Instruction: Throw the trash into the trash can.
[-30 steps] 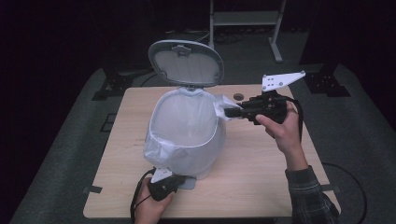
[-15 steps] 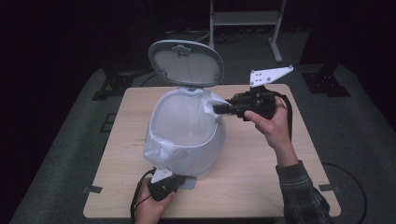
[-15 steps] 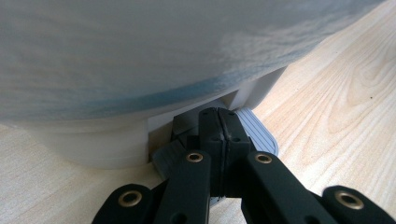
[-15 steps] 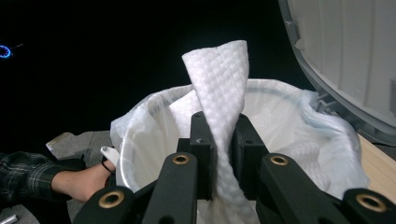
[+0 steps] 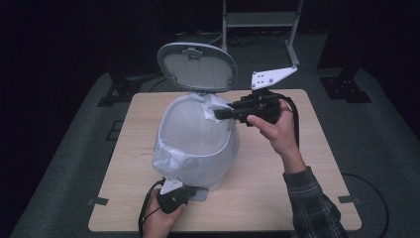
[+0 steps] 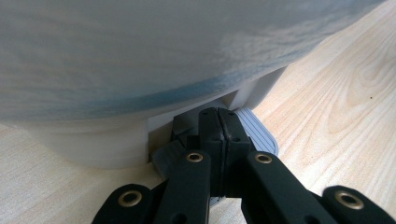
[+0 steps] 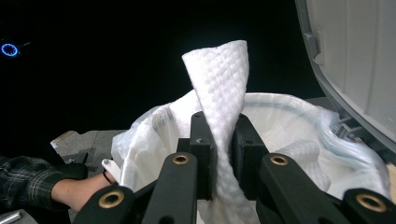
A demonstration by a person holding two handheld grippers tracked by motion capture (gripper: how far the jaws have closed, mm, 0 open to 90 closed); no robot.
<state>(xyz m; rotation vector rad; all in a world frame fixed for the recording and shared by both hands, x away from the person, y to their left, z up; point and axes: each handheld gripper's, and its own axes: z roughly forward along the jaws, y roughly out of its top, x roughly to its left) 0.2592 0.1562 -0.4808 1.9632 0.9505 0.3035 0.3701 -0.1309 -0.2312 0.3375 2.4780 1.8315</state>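
A white paper towel [image 7: 219, 88], quilted and folded into a narrow strip, stood upright, pinched at its middle between the jaws of the right hand-held gripper [image 7: 219, 140] just above the far rim of the bin [image 5: 198, 144]. The bin was round and white, lined with a thin white bag [image 5: 171, 158] folded over its rim, and stood on the tabletop [image 5: 277, 188]. Its grey lid [image 5: 197, 67] stood raised at the back. Its grey pedal [image 6: 259, 135] at the base lay under the closed left hand-held gripper [image 6: 218, 126].

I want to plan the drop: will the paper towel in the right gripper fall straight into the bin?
Probably limp and light: the paper towel curls and folds above the right gripper. It may drift, or catch on the bin liner.
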